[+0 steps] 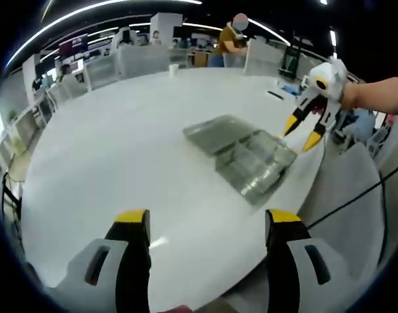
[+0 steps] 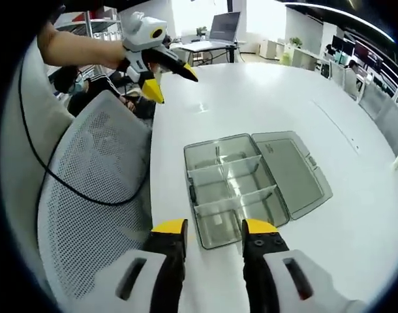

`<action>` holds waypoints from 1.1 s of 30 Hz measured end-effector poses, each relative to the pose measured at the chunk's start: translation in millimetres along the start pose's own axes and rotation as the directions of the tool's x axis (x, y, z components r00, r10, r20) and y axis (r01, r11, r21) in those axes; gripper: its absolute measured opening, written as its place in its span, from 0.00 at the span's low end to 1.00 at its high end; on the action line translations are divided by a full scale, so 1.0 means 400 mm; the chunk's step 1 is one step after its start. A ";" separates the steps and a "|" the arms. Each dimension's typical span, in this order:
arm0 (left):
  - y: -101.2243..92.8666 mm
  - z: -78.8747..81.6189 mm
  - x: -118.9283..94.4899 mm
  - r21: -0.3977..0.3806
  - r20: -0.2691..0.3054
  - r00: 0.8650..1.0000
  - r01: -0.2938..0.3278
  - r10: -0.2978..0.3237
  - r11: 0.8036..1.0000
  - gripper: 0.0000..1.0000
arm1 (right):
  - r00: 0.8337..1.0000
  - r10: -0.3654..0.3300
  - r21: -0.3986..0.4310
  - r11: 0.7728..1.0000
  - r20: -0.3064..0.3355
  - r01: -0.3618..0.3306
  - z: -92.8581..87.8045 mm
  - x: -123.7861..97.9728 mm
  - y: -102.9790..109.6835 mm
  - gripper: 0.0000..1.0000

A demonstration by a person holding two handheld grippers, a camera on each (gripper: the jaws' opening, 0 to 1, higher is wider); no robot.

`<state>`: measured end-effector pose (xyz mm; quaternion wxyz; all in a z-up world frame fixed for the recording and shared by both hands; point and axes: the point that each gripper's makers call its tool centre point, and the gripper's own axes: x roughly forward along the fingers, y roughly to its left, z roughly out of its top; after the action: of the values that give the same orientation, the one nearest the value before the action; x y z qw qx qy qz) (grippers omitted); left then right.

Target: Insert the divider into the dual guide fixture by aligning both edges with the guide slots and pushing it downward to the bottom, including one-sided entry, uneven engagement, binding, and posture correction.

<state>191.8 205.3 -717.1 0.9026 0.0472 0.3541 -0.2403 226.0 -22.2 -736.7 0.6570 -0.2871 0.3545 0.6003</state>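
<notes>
1. Left gripper released, jaws wide apart above white table.
2. Right gripper unclenched, empty, just short of clear compartment box, lid open.
3. No legible writing.

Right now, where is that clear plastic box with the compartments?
The clear box lies open on the white table near its edge, beside a mesh chair, just ahead of the right gripper.
</notes>
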 end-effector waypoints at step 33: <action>0.097 -0.075 0.015 0.155 -0.118 0.993 0.018 0.000 0.988 0.66 | 0.994 -0.065 0.126 0.991 0.085 0.054 -0.013 -0.036 0.033 0.37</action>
<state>195.1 244.6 -746.6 0.8726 0.1302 0.3869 -0.2681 212.0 -33.4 -727.4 0.7063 -0.2295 0.3523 0.5696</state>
